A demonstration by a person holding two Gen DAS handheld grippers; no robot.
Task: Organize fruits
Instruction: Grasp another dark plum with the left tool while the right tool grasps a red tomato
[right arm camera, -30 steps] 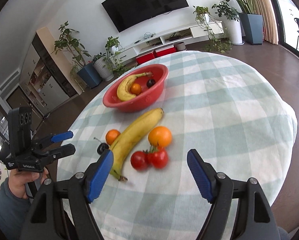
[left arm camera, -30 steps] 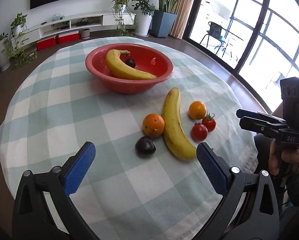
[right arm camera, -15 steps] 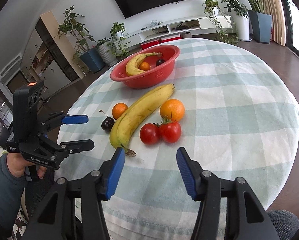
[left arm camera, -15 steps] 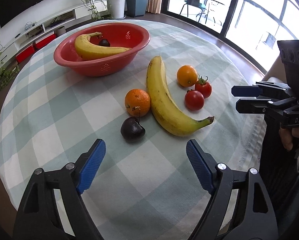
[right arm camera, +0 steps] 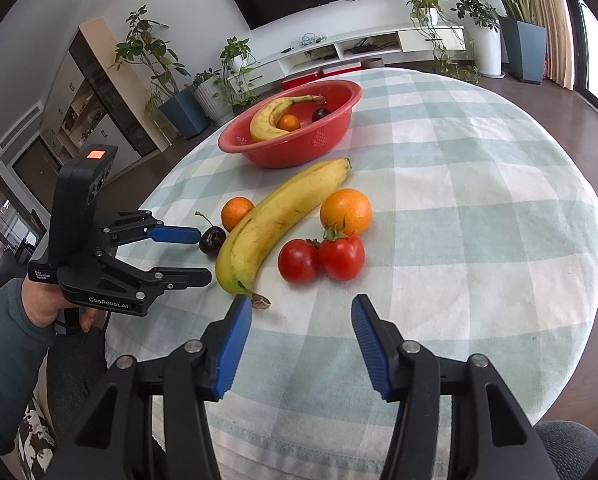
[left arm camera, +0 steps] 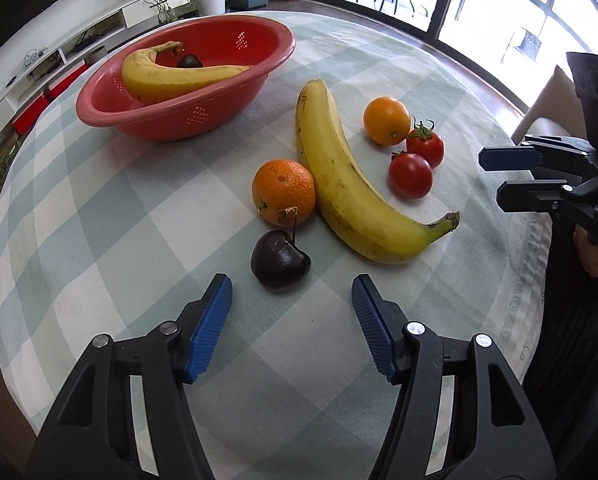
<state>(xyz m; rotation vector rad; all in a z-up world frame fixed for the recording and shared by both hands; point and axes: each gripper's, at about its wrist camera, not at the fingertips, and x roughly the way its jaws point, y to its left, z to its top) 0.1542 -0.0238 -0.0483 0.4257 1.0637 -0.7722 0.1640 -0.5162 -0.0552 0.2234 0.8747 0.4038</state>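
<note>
We have a banana (left arm camera: 171, 78), a small orange (right arm camera: 288, 123) and a cherry (left arm camera: 189, 61) in the bowl (left arm camera: 147, 120); six fruits wait on the bench (left arm camera: 99, 208). Our left tool (left arm camera: 291, 304) is closing, nothing between its pads; our right tool (right arm camera: 301, 320) stands spread, empty.

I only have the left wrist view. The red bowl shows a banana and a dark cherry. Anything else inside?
Observer: Yes. The right wrist view shows a small orange tucked behind the bowl banana in the red bowl.
Operator: Is the right gripper holding anything?
Observer: No. The right gripper is open and empty. The loose banana has its stem just ahead of one of its fingers.
Operator: And my left gripper?
Observer: Seen side-on, the left gripper is closing, one fingertip beside the table cherry, nothing gripped.
</note>
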